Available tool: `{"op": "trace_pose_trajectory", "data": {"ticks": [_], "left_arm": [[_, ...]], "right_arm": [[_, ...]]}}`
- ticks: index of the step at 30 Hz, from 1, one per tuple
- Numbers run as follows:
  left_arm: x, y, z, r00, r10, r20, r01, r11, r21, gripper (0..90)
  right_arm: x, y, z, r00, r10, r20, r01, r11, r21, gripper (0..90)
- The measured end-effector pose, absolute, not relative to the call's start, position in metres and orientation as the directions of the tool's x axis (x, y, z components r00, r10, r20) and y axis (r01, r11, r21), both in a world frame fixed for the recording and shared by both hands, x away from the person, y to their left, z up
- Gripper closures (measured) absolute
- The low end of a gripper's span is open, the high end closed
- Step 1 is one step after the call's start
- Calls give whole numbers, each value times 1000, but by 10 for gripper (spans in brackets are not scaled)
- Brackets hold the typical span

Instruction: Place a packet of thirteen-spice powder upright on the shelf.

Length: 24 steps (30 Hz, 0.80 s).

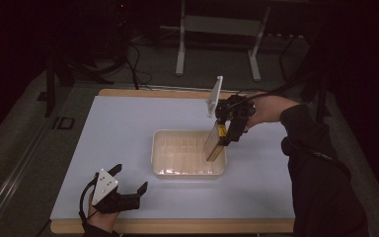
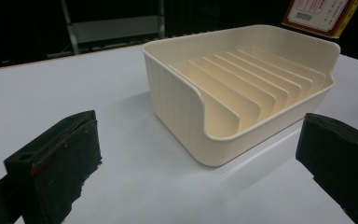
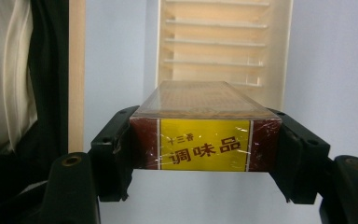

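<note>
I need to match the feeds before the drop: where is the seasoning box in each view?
High view: seasoning box right of centre, in the right gripper, over the cream tray.
Left gripper view: its corner at top right.
Right gripper view: centre, between the jaws.
Shared landmark: the tray's ribs.

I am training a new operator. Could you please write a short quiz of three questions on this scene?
1. True or false: the left gripper holds the box.
2. Where is the box now? A) lying on the table; B) held above the tray; C) beside the left gripper.
3. What divides the inside of the tray?

Key:
1. False: it is open, and the right gripper is shut on the box.
2. B.
3. Parallel ribs that form slots.
</note>
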<state>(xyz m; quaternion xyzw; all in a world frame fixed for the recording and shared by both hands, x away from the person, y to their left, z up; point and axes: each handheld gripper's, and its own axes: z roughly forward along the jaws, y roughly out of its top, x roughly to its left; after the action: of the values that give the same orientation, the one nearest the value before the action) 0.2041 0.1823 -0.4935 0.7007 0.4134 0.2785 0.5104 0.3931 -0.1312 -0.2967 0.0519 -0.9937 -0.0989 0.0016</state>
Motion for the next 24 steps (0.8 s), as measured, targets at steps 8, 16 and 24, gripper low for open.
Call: {"op": "trace_pose_trajectory", "data": {"ticks": [8,16,24], "left_arm": [[204,183,-493,505,863,-31,292,-137,946,0],[203,183,-493,507,862,-31,292,-138,947,0],[203,183,-493,509,860,-31,293,-140,946,0]], "right_arm": [[392,-115,-301,-994,-112,-1,-109,969,222,321],[394,-102,-305,-994,-113,9,-108,966,236,321],[395,-90,-310,-992,-123,7,-117,958,260,321]]}}
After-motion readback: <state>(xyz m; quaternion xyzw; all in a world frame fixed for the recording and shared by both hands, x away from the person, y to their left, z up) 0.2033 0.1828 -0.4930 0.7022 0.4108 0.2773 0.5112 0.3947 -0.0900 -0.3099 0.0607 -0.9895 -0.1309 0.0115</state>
